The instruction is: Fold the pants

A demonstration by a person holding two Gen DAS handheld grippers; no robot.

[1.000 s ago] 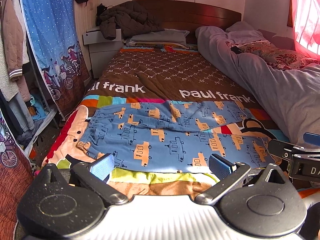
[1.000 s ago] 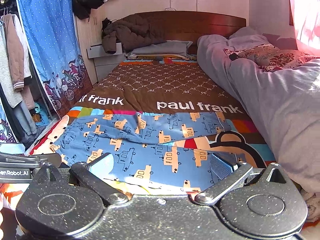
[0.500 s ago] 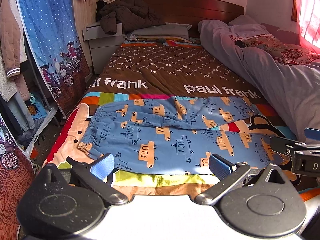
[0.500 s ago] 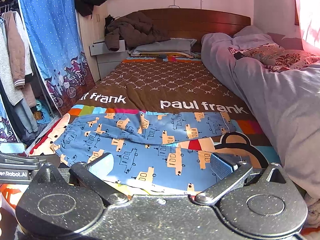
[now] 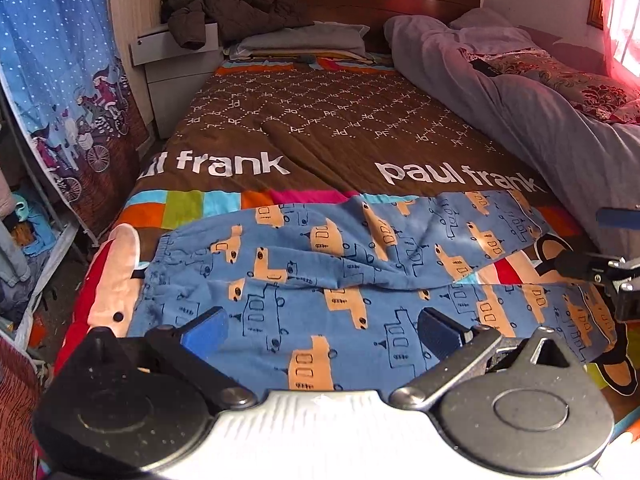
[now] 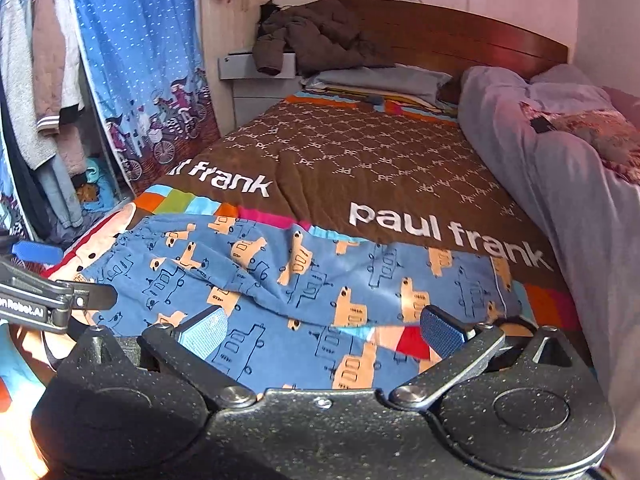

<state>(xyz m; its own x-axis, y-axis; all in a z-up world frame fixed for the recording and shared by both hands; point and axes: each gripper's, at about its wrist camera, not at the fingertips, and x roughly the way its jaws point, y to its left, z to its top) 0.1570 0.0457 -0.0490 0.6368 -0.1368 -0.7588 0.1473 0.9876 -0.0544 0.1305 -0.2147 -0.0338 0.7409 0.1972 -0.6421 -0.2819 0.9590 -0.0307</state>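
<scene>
Blue pants (image 5: 360, 280) printed with orange cars lie spread flat across the near end of the bed, waistband at the left, two legs running right. The same pants (image 6: 320, 292) fill the lower part of the right wrist view. My left gripper (image 5: 322, 330) hovers open just above the near leg, close to the waist end, holding nothing. Over the leg ends further right, my right gripper (image 6: 322, 330) is also open and empty. Each gripper shows at the edge of the other's view.
A brown "paul frank" blanket (image 5: 320, 132) covers the bed. A grey quilt (image 5: 540, 112) is heaped along the right side, a brown jacket (image 5: 224, 8) and pillows at the headboard. A white nightstand (image 5: 176, 64), a blue curtain (image 6: 140, 60) and hanging clothes (image 6: 36, 92) stand at the left.
Both grippers have come forward and lower over the pants, which now look larger in each view. The pants lie as before and both grippers stay open.
</scene>
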